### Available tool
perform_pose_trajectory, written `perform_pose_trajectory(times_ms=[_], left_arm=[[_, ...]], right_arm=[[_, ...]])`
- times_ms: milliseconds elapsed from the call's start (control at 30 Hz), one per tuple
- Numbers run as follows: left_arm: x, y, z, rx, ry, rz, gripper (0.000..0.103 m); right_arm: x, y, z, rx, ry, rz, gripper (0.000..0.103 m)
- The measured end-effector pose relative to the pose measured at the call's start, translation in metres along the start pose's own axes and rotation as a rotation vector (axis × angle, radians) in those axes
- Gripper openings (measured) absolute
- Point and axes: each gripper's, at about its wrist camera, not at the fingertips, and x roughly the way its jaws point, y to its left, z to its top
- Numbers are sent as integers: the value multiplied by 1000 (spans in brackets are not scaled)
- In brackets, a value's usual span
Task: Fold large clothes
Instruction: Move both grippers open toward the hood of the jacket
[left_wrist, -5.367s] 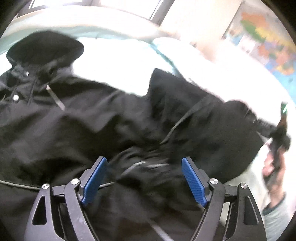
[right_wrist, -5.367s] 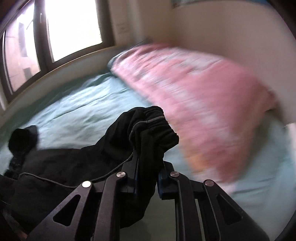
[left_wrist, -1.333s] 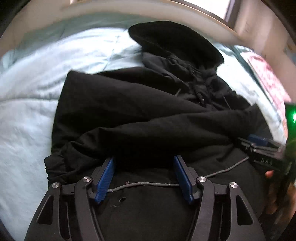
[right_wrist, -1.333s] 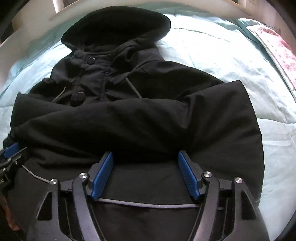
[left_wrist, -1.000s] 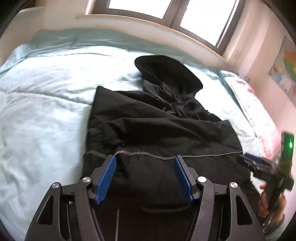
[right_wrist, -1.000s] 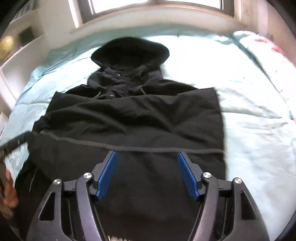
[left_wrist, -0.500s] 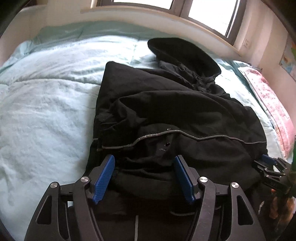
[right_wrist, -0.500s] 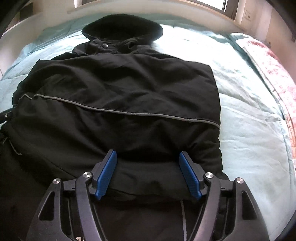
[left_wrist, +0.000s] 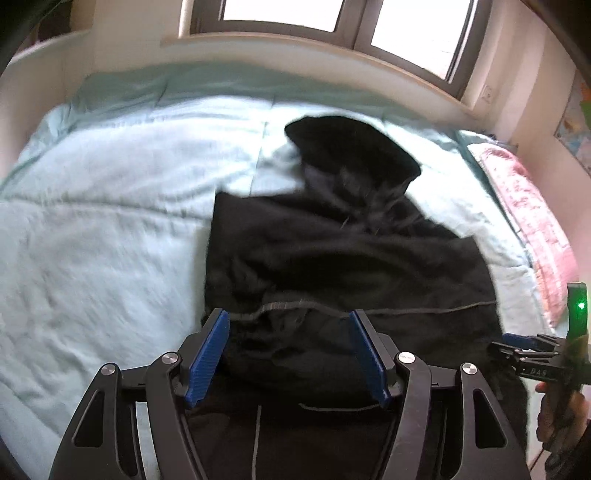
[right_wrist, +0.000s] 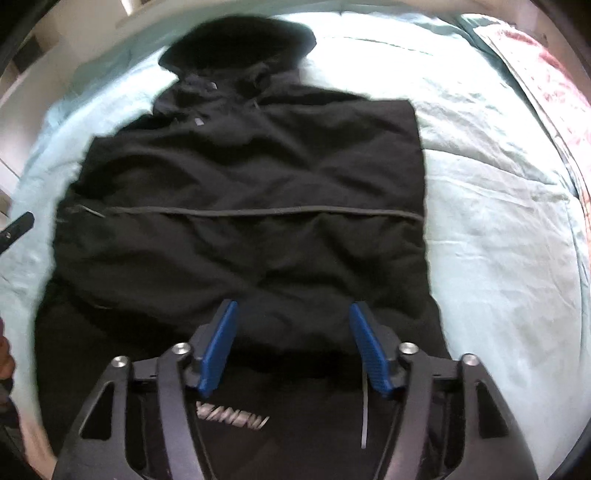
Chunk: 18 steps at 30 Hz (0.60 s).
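Observation:
A large black hooded jacket (left_wrist: 351, 258) lies on the light teal bed, sleeves folded in across the body, hood (left_wrist: 351, 147) toward the window. A grey seam line crosses its middle. In the right wrist view the jacket (right_wrist: 251, 192) fills the centre, hood (right_wrist: 240, 40) at the top. My left gripper (left_wrist: 290, 350) is open and empty above the jacket's lower left part. My right gripper (right_wrist: 291, 343) is open and empty above the lower edge; it also shows in the left wrist view (left_wrist: 532, 354) at the right. White lettering (right_wrist: 232, 419) shows on the fabric below it.
The teal quilt (left_wrist: 110, 221) spreads wide to the left of the jacket and also to its right (right_wrist: 498, 221). A pink patterned pillow (left_wrist: 532, 221) lies along the right edge by the wall. A window sill (left_wrist: 295, 40) runs behind the bed.
Both grippers have pulled back and up from the jacket. The lower part now lies folded up over the body, its seam line straighter across the middle.

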Motion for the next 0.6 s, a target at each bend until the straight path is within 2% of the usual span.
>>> perform_pose_trajectory(times_ms=[167,333,467,600], left_arm=[[-46,1,56,-57,-7,-73,68],[-65,-11,108,-50,-65,-79,68],[-56,-24,152,-12,-83,-81,68],[-14,-31,188,16,-52,-73,68]], right_arm=[[-72,-12,35,86,-60,13,64],[-130,-31,92,179,-168,55,64],[-148,-32,136,170,-218,53,64],[-133,-26,173,140,-225,44,64]])
